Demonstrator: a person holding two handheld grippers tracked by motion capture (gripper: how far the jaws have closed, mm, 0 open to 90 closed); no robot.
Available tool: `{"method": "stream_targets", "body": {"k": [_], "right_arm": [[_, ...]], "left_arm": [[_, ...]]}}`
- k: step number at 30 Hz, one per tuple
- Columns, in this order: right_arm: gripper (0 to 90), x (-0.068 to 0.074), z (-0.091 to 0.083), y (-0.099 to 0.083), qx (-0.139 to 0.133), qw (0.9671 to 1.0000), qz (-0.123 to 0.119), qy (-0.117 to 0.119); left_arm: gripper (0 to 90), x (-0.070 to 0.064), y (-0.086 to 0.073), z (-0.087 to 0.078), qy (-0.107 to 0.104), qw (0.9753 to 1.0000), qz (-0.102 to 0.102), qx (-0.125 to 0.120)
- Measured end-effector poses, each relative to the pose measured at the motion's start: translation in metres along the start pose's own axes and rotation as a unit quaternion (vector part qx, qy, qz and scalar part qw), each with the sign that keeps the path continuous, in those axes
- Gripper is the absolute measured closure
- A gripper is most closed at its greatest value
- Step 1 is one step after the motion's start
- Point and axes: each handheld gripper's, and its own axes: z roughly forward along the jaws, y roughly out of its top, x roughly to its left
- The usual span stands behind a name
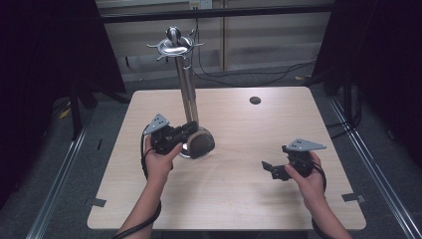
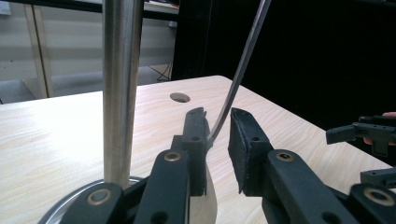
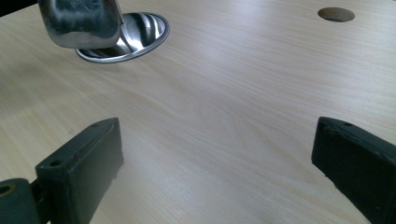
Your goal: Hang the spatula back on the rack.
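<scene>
resting on a light wood table (image 1: 239, 199), two forearms come in from the near edge, each hand holding a black two-jaw gripper. landmark = the steel stand's round base (image 1: 185, 149), left of table centre.

right gripper (image 1: 271, 169) sits well to the right of the base and nearer the person, low over bare wood, grey three-cornered plate on top, jaws pointing left toward the base. right gripper view: its two black pads (image 3: 81, 163) stand wide apart with nothing between them, so it's spread open and empty.

left gripper (image 1: 189, 130) is right at the base, on its left side, hand (image 1: 159, 159) behind it. left gripper view: jaws [no gap closed fully] stand a little apart, and a thin curved metal handle (image 2: 238, 74) rises from between them, its lower end lying against the left pad (image 2: 195, 140); the right pad looks just clear of it, so cannot tell if it is truly clamped. a shiny spoon-like bowl (image 3: 81, 21) hangs just beside the base in the right gripper view; the utensil's exact kind is unclear.

upright steel pole (image 2: 120, 88) rises from the base, just left of the handle. its top carries a ring of hooks (image 1: 174, 46), beyond the base. a small round hole (image 1: 255, 100) sits in the table far right of the base. cables lie on the floor past the far edge.
</scene>
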Motion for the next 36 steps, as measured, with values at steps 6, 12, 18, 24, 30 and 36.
{"method": "stream_targets", "body": {"k": [6,12,18,24,30,36], "right_arm": [[1.9,-0.002,-0.001,-0.001,-0.002,1.0000,0.004,-0.001],[1.9,-0.002,-0.001,-0.001,0.000,1.0000,0.005,0.000],[1.9,0.000,-0.001,0.001,-0.002,1.0000,0.000,-0.001],[1.9,0.003,0.002,0.002,0.000,1.0000,-0.003,0.002],[1.9,0.002,0.002,0.001,0.001,1.0000,-0.003,0.000],[1.9,0.002,0.002,0.001,0.000,1.0000,-0.005,0.001]], "left_arm": [[73.9,0.002,0.000,-0.001,-0.007,1.0000,0.004,0.003],[64.1,0.003,-0.003,-0.002,-0.009,1.0000,0.003,0.002],[51.3,0.003,-0.003,-0.008,-0.004,1.0000,0.000,0.004],[41.9,-0.001,-0.003,-0.011,0.006,0.9998,0.012,0.012],[31.3,-0.002,-0.004,-0.012,0.014,0.9996,0.012,0.019],[26.9,-0.008,-0.004,-0.012,0.017,0.9991,0.028,0.028]]}}
